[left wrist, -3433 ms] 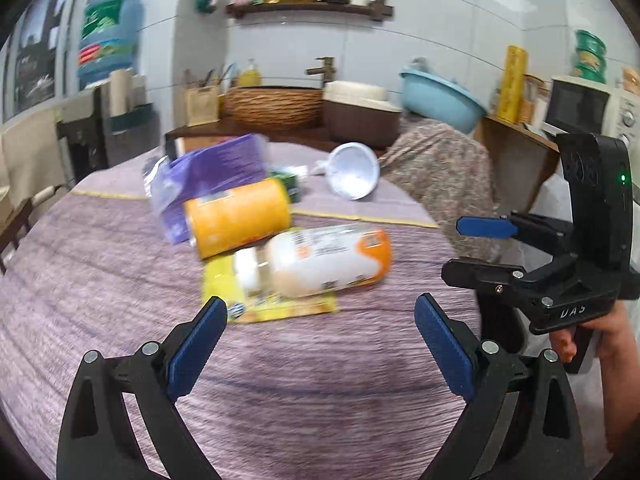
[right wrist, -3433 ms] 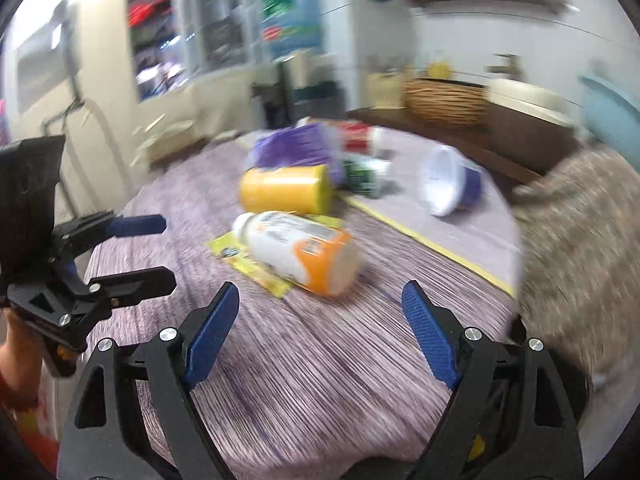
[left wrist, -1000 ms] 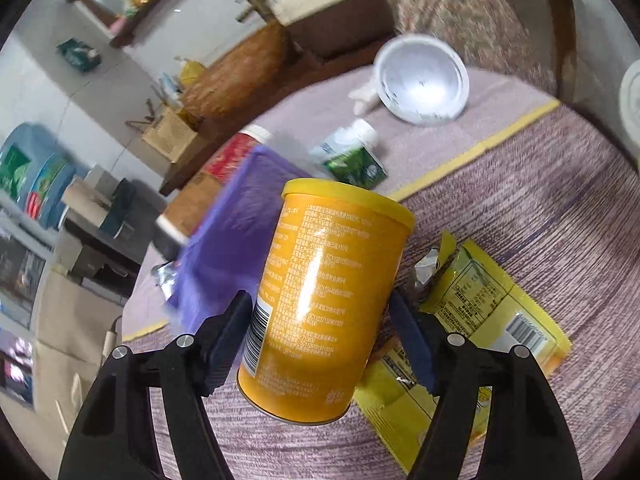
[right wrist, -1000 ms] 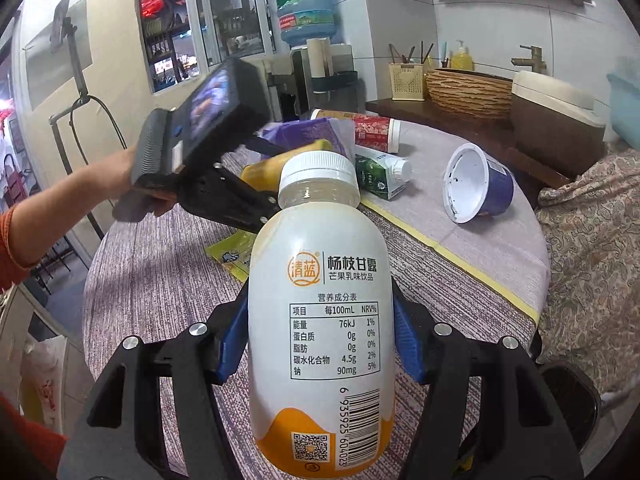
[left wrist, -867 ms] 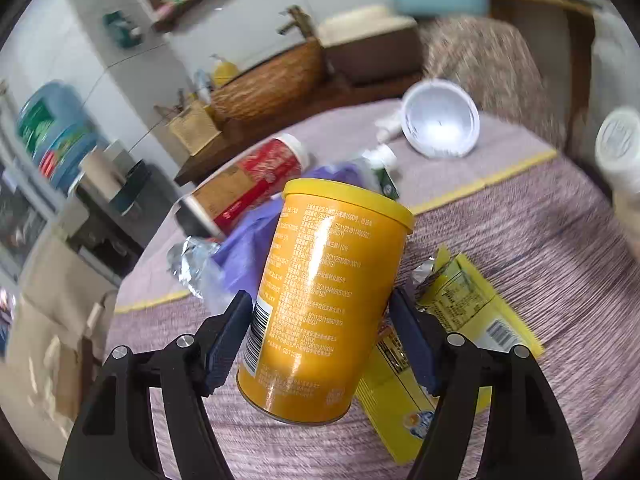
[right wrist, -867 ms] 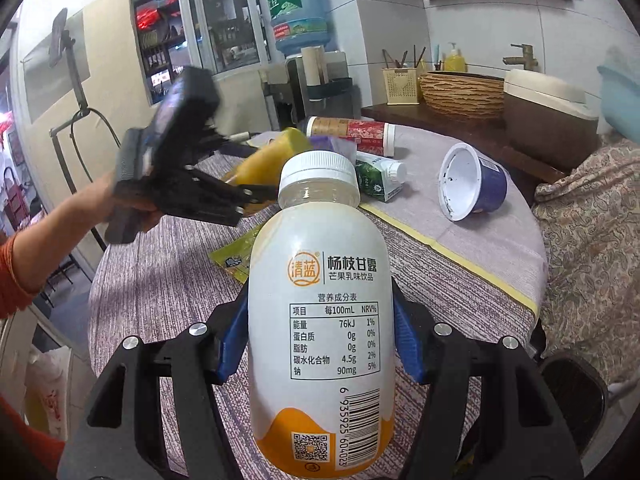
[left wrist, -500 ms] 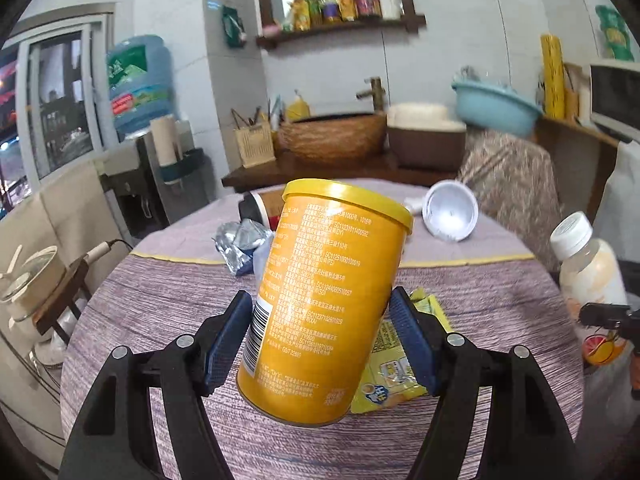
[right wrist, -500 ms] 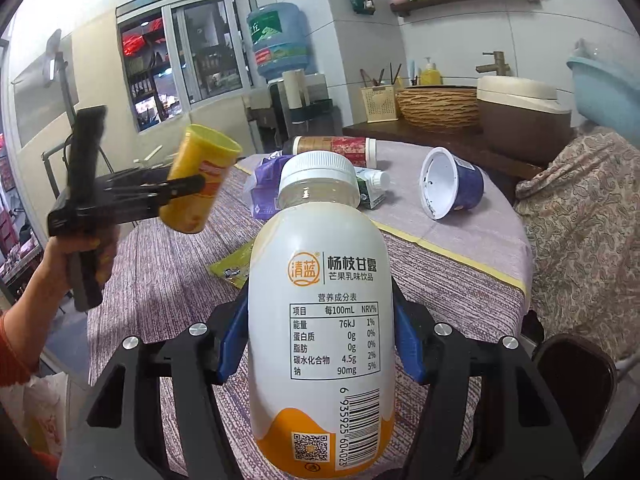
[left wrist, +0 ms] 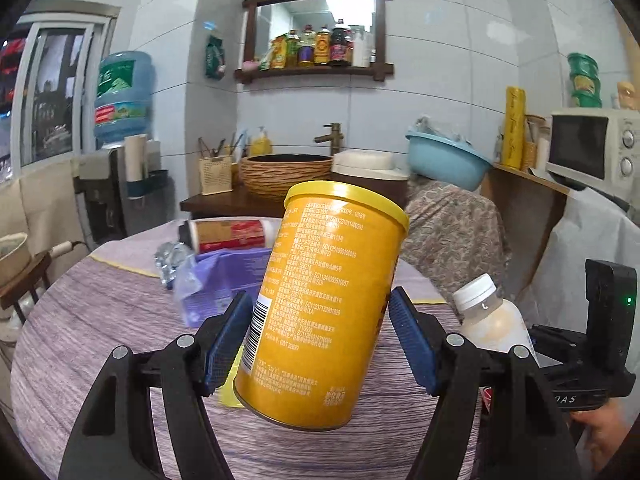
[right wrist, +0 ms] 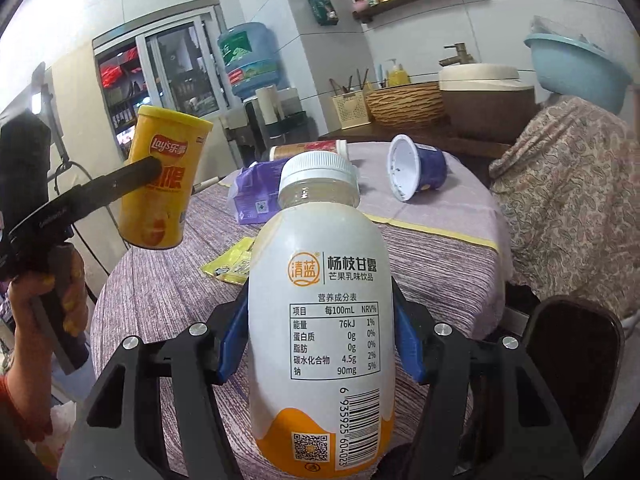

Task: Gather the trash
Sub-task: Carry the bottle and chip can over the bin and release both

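Hidden: in our left wrist view the yellow can (left wrist: 324,304) fills the gap between the blue pads (left wrist: 226,344) and covers the table (left wrist: 100,320) straight ahead; only a corner of the yellow wrapper (left wrist: 229,390) shows under it. In our right wrist view the drink bottle (right wrist: 320,320) blocks the near table edge, and its base is cut off by the frame.

Left gripper (left wrist: 320,340): we have it clamped on the yellow can, which tilts to the right, lifted clear of the table.

Right gripper (right wrist: 318,344): we have it clenched on the drink bottle, upright, white cap on top, also off the table.

Around: beyond the left gripper lie a purple bag (left wrist: 224,280), crumpled foil (left wrist: 170,258) and a red tube (left wrist: 230,234) on its side. Ahead and right of the right gripper a blue cup (right wrist: 418,174) lies tipped, its mouth toward us. A dark chair back (right wrist: 576,368) stands at lower right.

Writing: the can reads "Lay's" with Chinese characters; its back text is too fine for us to read. The bottle label shows 清蓝, 杨枝甘露, a nutrition table with 76kJ, and barcode 6935925604023.
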`<state>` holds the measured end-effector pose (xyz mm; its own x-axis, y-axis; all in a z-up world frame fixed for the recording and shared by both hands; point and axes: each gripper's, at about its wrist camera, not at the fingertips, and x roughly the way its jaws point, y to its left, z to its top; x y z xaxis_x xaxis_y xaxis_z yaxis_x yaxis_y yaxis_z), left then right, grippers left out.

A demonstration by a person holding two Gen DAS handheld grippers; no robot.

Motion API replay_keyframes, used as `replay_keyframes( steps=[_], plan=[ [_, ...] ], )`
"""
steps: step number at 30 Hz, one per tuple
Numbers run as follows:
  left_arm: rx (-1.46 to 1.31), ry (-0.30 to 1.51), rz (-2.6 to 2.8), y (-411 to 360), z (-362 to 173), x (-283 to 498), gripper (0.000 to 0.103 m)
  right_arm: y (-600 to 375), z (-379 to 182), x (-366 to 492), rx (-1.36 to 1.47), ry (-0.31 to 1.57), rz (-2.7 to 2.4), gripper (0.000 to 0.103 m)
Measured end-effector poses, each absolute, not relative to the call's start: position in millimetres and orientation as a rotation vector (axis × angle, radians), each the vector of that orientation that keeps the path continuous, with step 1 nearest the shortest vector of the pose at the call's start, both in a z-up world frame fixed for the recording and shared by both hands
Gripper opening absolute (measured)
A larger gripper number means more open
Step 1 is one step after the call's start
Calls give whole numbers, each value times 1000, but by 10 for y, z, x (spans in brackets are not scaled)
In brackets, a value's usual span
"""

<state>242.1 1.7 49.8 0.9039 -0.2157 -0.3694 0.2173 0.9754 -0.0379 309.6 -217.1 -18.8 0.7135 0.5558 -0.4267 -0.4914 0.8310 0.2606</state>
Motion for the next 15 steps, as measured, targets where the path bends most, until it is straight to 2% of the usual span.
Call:
replay_keyframes(
  steps=[9,15],
  plan=[
    [-66,427,-406,-671,366,2570,69,-2798,-244,2966,179,497,410,62],
    [-61,447,-524,-1189,282,2587,69,-3486,-513,3052,189,564,180,62]
  ],
)
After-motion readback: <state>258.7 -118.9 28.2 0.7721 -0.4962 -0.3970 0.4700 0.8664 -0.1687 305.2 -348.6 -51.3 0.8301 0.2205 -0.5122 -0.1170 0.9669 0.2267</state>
